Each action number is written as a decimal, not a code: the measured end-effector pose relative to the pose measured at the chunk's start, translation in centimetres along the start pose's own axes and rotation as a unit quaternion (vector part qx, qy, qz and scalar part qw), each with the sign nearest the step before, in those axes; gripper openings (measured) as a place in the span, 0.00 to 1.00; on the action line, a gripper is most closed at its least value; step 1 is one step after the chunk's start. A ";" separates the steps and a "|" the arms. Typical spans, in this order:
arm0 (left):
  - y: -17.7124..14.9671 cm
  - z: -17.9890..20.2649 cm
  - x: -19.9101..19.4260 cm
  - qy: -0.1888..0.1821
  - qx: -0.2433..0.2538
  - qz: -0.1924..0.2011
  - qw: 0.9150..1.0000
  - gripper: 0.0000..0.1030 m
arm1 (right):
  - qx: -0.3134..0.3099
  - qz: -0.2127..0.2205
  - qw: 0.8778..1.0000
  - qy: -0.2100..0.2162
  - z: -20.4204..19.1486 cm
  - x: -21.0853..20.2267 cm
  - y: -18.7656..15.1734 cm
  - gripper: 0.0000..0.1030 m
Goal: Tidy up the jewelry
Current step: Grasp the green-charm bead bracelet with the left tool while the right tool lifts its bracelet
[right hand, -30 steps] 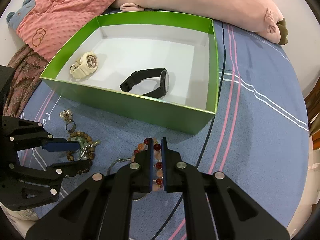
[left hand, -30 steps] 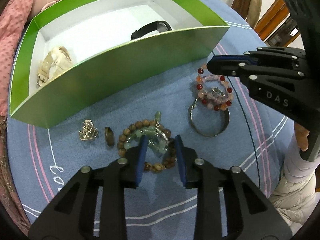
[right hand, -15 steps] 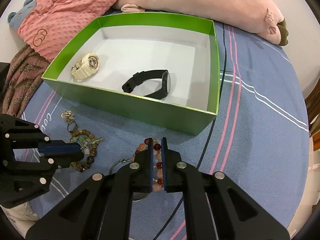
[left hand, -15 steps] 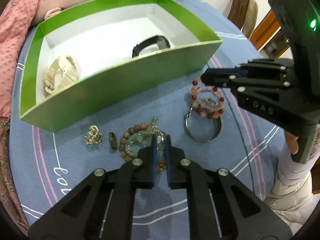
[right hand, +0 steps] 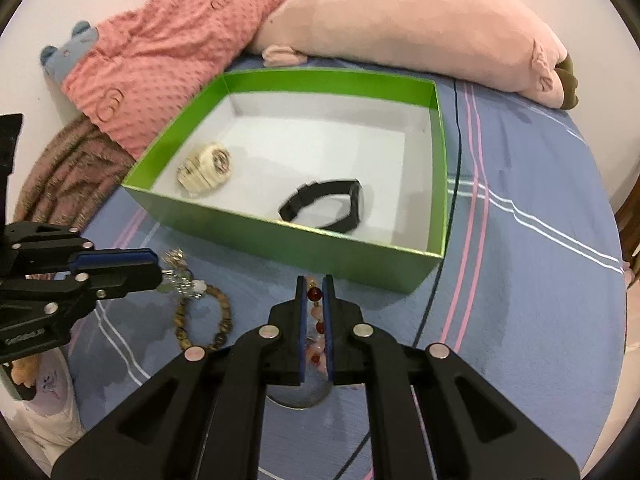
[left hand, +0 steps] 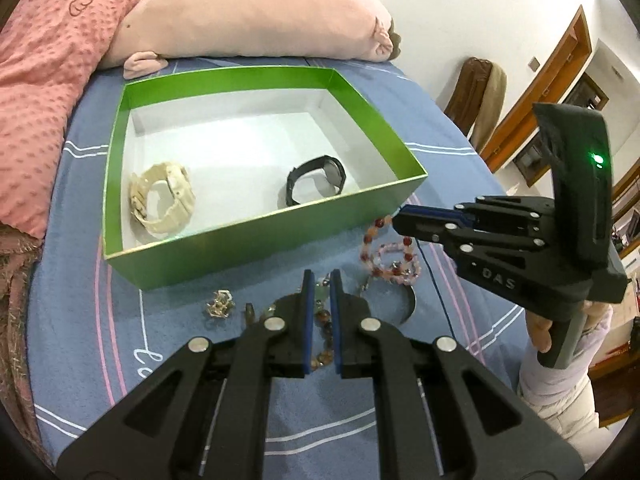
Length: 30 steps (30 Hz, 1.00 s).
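Observation:
A green box (left hand: 256, 248) (right hand: 280, 236) with a white floor holds a cream watch (left hand: 162, 196) (right hand: 206, 168) and a black watch (left hand: 316, 178) (right hand: 324, 208). My left gripper (left hand: 320, 280) (right hand: 158, 272) is shut on the green-and-wooden bead bracelet (right hand: 200, 308), lifted off the blue cloth. My right gripper (right hand: 315, 284) (left hand: 396, 220) is shut on the red-and-pink bead bracelet (left hand: 388, 256) (right hand: 315, 294), which hangs from it near the box's front right corner. A metal bangle (left hand: 410, 304) lies below it.
A small metal charm (left hand: 220, 304) and a dark ring (left hand: 250, 312) lie on the blue cloth (left hand: 120, 340) in front of the box. A pink plush pig (right hand: 420, 36) and pink blanket (right hand: 160, 52) lie behind the box. A thin black cable (right hand: 452, 216) runs past the box's right side.
My left gripper closed on the green-and-wooden bracelet and lifted it. Both grippers rose with their bracelets; the box now shows from higher up.

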<state>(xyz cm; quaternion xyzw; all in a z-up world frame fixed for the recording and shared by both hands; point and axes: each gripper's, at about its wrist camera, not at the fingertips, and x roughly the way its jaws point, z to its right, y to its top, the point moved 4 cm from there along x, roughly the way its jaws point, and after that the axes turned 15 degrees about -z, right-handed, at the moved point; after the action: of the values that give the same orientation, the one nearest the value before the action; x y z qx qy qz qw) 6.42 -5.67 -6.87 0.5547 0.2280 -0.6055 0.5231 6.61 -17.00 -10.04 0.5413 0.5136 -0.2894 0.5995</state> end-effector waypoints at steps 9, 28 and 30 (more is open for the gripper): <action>0.3 -0.8 0.9 0.041 -0.023 -0.003 0.999 0.07 | -0.019 0.004 1.000 -0.013 -1.2 -0.3 -0.3 0.07; 0.2 -0.9 0.0 0.084 -0.024 0.025 0.996 0.07 | -0.043 0.023 0.998 -0.038 -2.4 -1.1 -0.8 0.07; 0.2 -0.8 0.0 0.084 -0.025 0.027 0.996 0.07 | -0.042 0.023 0.998 -0.038 -2.4 -1.1 -0.8 0.07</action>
<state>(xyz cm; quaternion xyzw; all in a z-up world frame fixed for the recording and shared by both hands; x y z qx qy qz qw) 6.96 -5.02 -7.07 0.5964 0.2716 -0.5366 0.5316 4.81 -15.16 -9.05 0.5164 0.4894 -0.2741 0.6470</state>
